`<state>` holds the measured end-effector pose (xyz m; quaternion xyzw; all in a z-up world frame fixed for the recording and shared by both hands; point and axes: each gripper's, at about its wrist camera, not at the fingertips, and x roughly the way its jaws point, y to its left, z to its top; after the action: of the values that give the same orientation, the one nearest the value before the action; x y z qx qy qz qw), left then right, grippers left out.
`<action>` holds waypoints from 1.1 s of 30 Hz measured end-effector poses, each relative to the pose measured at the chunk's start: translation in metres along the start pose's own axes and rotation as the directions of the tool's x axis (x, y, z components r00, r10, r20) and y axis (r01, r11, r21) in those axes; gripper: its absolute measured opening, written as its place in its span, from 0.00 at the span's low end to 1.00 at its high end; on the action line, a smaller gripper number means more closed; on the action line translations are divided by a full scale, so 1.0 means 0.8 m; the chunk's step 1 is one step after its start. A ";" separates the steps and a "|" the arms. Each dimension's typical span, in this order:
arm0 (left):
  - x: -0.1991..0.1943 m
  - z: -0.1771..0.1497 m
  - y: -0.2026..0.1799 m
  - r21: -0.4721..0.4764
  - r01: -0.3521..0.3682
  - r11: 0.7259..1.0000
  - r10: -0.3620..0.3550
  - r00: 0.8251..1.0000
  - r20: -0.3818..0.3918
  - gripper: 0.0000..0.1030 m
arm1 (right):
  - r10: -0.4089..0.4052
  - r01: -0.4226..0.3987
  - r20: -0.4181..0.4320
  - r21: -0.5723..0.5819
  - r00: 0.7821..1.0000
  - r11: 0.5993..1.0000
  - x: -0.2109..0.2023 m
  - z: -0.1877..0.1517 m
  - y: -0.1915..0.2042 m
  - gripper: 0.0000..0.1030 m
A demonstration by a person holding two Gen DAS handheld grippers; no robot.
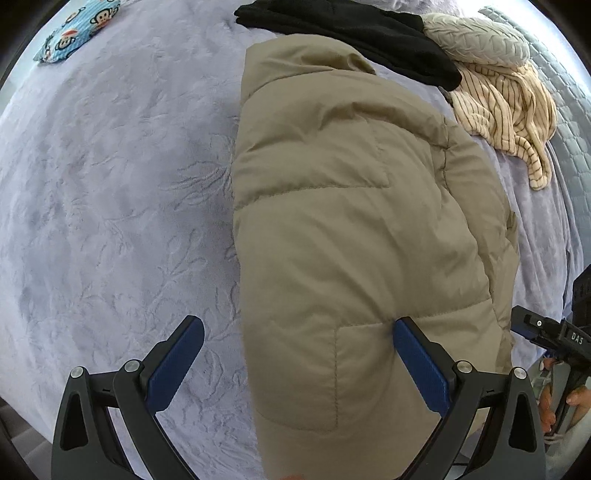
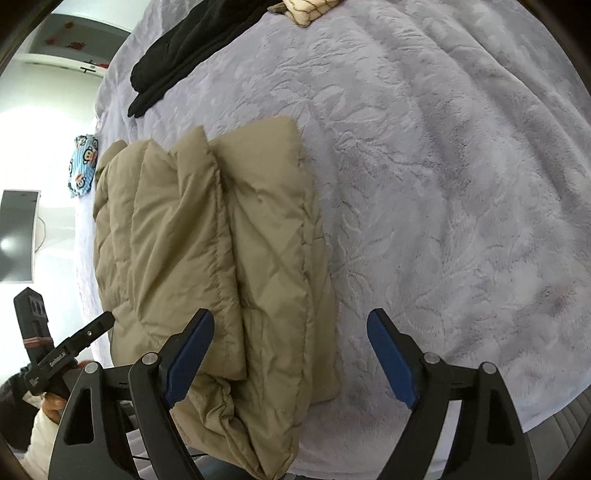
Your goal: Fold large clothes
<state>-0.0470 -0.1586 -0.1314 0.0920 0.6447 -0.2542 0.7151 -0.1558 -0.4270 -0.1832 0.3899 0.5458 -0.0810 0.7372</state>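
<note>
A khaki puffer jacket lies folded into a long strip on the lavender bedspread. My left gripper hangs open over the jacket's near end. Its left finger is above the bare bedspread, and its right fingertip touches the padded fabric. In the right wrist view the jacket shows its folded layers, a sleeve on top. My right gripper is open across the jacket's near right edge, its pads not pressing anything. Each gripper shows at the edge of the other's view.
At the far side of the bed lie a black garment, a cream striped garment and a beige textured cushion. A blue monkey-print cloth sits far left. The bed's near edge is close below. A person's hand shows.
</note>
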 end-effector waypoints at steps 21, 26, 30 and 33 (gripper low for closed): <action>0.000 0.011 0.009 0.015 0.036 0.999 -0.037 0.998 0.050 1.00 | 0.225 -0.225 -0.142 0.011 0.964 0.974 0.067 0.052 0.005 1.00; 0.002 0.014 0.013 0.021 0.076 0.997 -0.077 0.996 0.050 1.00 | 0.267 -0.265 -0.231 0.039 0.936 0.963 0.110 0.068 0.003 1.00; 0.008 0.029 0.045 -0.049 0.214 0.976 -0.210 0.975 0.069 1.00 | 0.310 -0.311 -0.238 0.034 0.921 0.950 0.120 0.073 0.008 1.00; 0.033 0.041 0.072 -0.121 0.321 0.939 -0.317 0.947 0.051 1.00 | 0.329 -0.332 -0.251 0.033 0.910 0.943 0.129 0.077 0.010 1.00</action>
<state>0.0110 -0.1307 -0.1630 -0.0636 0.6550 -0.3264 0.6786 -0.0653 -0.4308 -0.2631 0.4797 0.5620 0.0982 0.6666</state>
